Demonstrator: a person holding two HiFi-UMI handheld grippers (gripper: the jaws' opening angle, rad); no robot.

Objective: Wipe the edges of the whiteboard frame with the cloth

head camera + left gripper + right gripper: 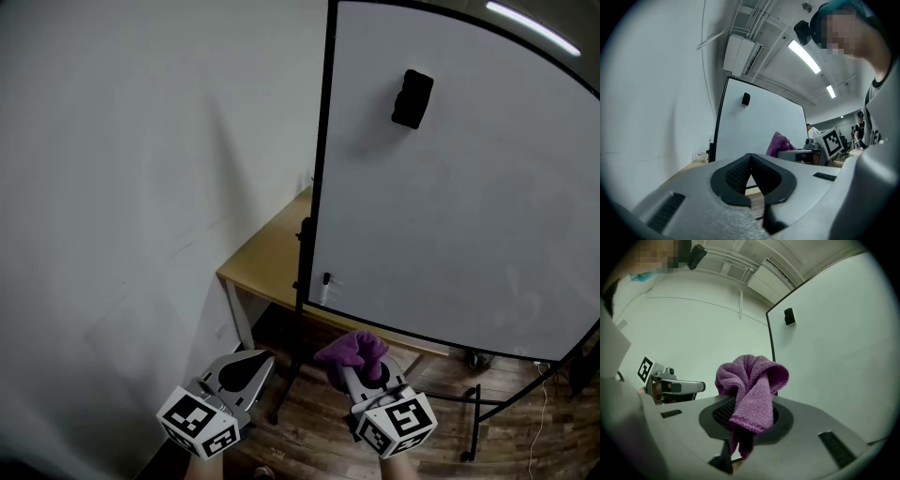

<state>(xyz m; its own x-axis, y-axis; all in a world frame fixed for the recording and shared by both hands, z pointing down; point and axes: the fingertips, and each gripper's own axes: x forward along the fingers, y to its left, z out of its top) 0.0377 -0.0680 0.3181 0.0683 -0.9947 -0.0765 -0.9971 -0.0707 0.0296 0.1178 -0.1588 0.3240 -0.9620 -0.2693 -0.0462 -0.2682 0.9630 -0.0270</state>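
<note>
Purple cloth (354, 352) is bunched and pinched between the two jaws of the right gripper (352, 367). In the right gripper view the jaws are pressed onto a folded strip of it. The bulk of the cloth (752, 385) bulges above the right gripper (749, 405) and a short end hangs below.

The left gripper (264, 358) is just beside the right one, on its left, and both are low and over the wooden floor (319, 417). In the left gripper view its dark ribbed pads (738, 173) meet at the tip of the left gripper (750, 157), with nothing between them.

Ahead stands the whiteboard (450, 206), its white face bare apart from a black eraser (412, 98) stuck near the upper left. Its thin black frame (320, 169) runs down the left edge and along the bottom. The cloth is near the lower left corner of that frame, just under the bottom edge as seen from the head view. None of the views shows whether it touches the frame.

A small marker-like object (325, 285) stands at the frame's lower left corner. A light wooden tabletop (267, 261) reaches out from behind the board's left edge, against the pale wall (141, 187). One leg of the board's wheeled black stand (473, 422) is on the floor at the right.
</note>
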